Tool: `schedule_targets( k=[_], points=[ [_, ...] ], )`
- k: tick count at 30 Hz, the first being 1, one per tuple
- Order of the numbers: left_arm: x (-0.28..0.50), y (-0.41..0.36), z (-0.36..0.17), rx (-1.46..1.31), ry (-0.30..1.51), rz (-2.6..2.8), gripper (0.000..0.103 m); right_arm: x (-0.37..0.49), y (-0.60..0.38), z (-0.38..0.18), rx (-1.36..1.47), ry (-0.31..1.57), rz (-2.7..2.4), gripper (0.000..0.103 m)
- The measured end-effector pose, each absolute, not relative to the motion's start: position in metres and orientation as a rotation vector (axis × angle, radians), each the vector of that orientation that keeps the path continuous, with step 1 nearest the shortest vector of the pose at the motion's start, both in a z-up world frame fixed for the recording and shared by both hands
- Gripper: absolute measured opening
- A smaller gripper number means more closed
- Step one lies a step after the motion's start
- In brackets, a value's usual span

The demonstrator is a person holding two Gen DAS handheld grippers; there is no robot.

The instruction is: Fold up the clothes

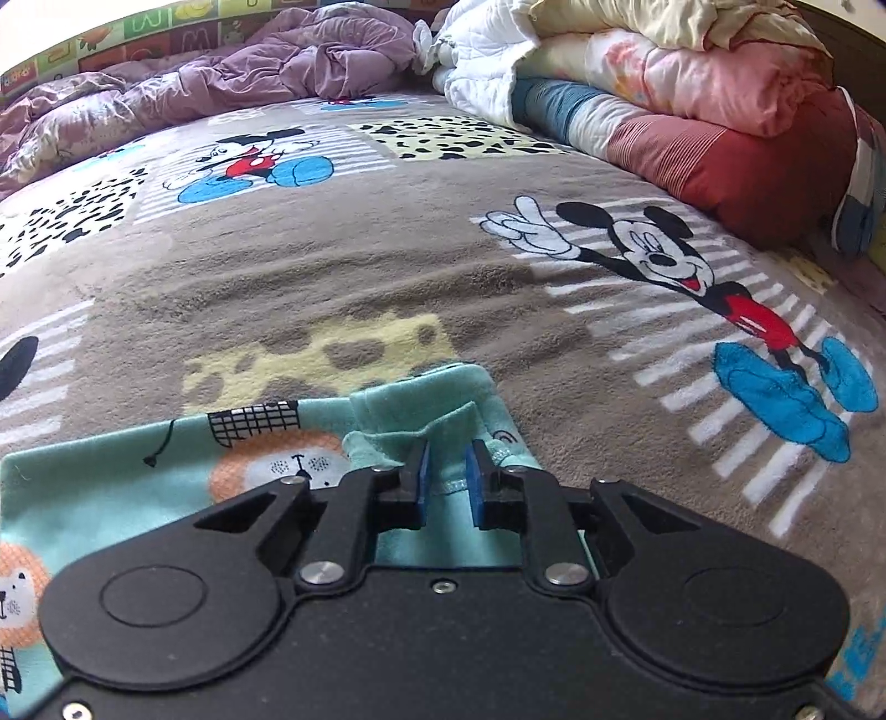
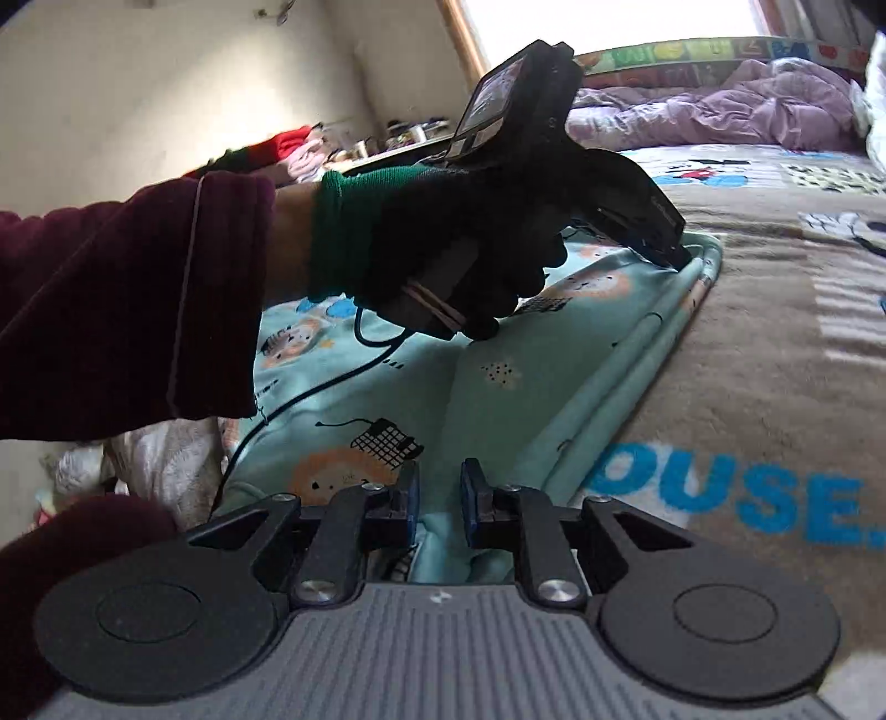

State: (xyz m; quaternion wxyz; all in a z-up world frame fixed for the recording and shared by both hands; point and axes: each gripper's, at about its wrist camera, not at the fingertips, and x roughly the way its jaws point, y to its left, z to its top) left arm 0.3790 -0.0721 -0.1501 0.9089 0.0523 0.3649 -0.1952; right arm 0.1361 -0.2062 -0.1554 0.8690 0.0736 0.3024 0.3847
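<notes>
A: Where is the garment?
B: The mint lion-print garment (image 1: 138, 476) lies on the cartoon blanket (image 1: 343, 266), at 6 o'clock.
A: The grippers?
B: Left gripper (image 1: 447, 462) slightly parted, fabric between its pads; right gripper (image 2: 440, 490) likewise over cloth, whether either pinches is unclear

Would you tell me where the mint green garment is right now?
The mint green garment lies flat on the brown cartoon blanket, under both grippers, beside the blue lettering.

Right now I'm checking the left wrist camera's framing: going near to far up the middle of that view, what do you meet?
Left claw → mint lion-print garment → yellow spotted patch on the brown cartoon-mouse blanket → rumpled purple quilt → alphabet-tile panel.
</notes>
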Motion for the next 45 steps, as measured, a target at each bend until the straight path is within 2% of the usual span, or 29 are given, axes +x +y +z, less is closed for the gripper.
schedule_targets(
  k=[5, 7, 8, 9, 11, 13, 15, 19, 22, 32, 35, 45],
  points=[
    [0.374, -0.081, -0.136, 0.179, 0.760, -0.387, 0.016, 0.113, -0.196, -0.153, 0.084, 0.565, 0.733, 0.018],
    [0.361, -0.071, -0.119, 0.145, 0.747, -0.384, 0.032, 0.097, -0.194, -0.147, 0.088, 0.524, 0.697, 0.023],
    [0.353, -0.065, -0.111, 0.121, 0.740, -0.382, 0.037, 0.089, -0.194, -0.143, 0.095, 0.502, 0.679, 0.026],
    [0.343, -0.056, -0.103, 0.084, 0.729, -0.377, 0.047, 0.079, -0.193, -0.139, 0.092, 0.479, 0.666, 0.031],
    [0.322, -0.036, -0.089, 0.004, 0.712, -0.369, 0.051, 0.057, -0.191, -0.130, 0.091, 0.445, 0.658, 0.032],
    [0.299, -0.016, -0.080, -0.083, 0.707, -0.362, 0.069, 0.036, -0.189, -0.126, 0.113, 0.446, 0.659, 0.033],
    [0.271, 0.005, -0.073, -0.167, 0.699, -0.348, 0.077, 0.018, -0.182, -0.125, 0.108, 0.482, 0.665, 0.034],
    [0.221, 0.051, -0.070, -0.372, 0.721, -0.334, 0.084, -0.014, -0.166, -0.124, 0.109, 0.544, 0.678, 0.038],
    [0.181, 0.084, -0.070, -0.494, 0.710, -0.290, 0.088, -0.028, -0.158, -0.125, 0.125, 0.576, 0.671, 0.046],
    [0.068, 0.194, -0.083, -0.828, 0.624, -0.098, 0.089, -0.034, -0.179, -0.126, 0.326, 0.570, 0.572, 0.055],
    [0.049, 0.222, -0.087, -0.880, 0.603, -0.031, 0.089, -0.031, -0.192, -0.124, 0.424, 0.544, 0.546, 0.061],
    [0.038, 0.272, -0.136, -1.022, 0.626, 0.175, 0.089, -0.008, -0.202, -0.125, 0.571, 0.506, 0.544, 0.066]
  ],
)
